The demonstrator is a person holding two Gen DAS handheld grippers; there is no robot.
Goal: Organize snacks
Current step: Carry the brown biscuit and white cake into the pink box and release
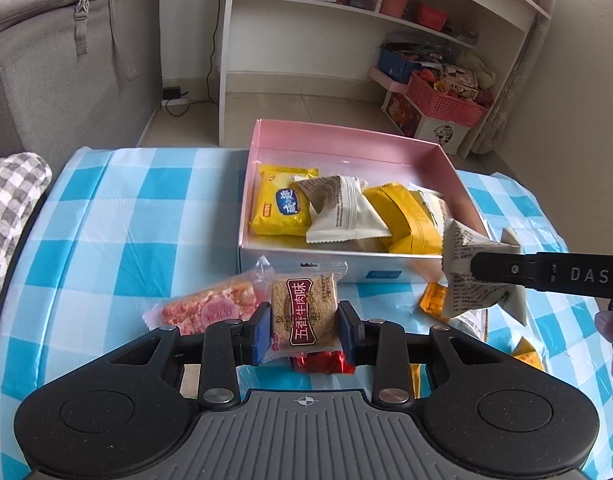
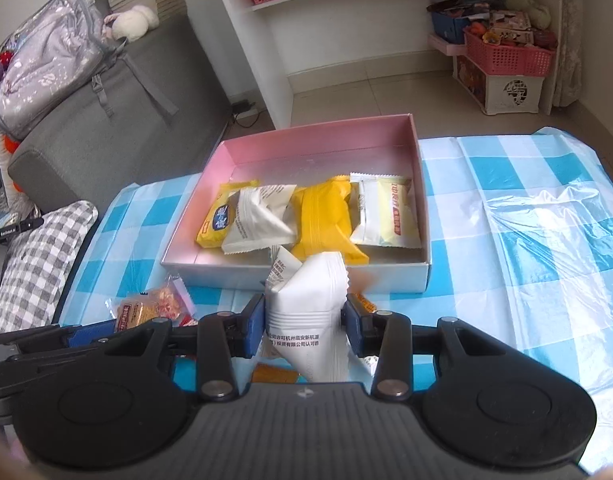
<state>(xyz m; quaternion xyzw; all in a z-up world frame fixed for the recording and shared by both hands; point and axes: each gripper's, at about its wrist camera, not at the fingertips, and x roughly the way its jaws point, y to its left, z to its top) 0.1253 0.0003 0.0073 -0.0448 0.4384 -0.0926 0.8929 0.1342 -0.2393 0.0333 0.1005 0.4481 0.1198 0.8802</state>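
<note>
A pink box point(image 1: 346, 136) point(image 2: 318, 132) stands on the checked tablecloth and holds several snack packets, yellow and white. My left gripper point(image 1: 304, 326) is shut on a clear-wrapped brown biscuit packet point(image 1: 304, 304) with a maroon label, held just in front of the box. My right gripper point(image 2: 304, 326) is shut on a white packet point(image 2: 306, 300) near the box's front wall; it also shows in the left wrist view point(image 1: 478, 276), at the box's front right corner.
Loose snacks lie on the cloth: a pink-red packet point(image 1: 210, 306), a red foil one point(image 1: 320, 362), orange ones point(image 1: 436, 298). A grey sofa point(image 2: 106, 120) stands left, white shelves point(image 1: 386, 20) and a pink basket point(image 2: 506, 54) behind. Clear plastic point(image 2: 546, 216) lies at the right.
</note>
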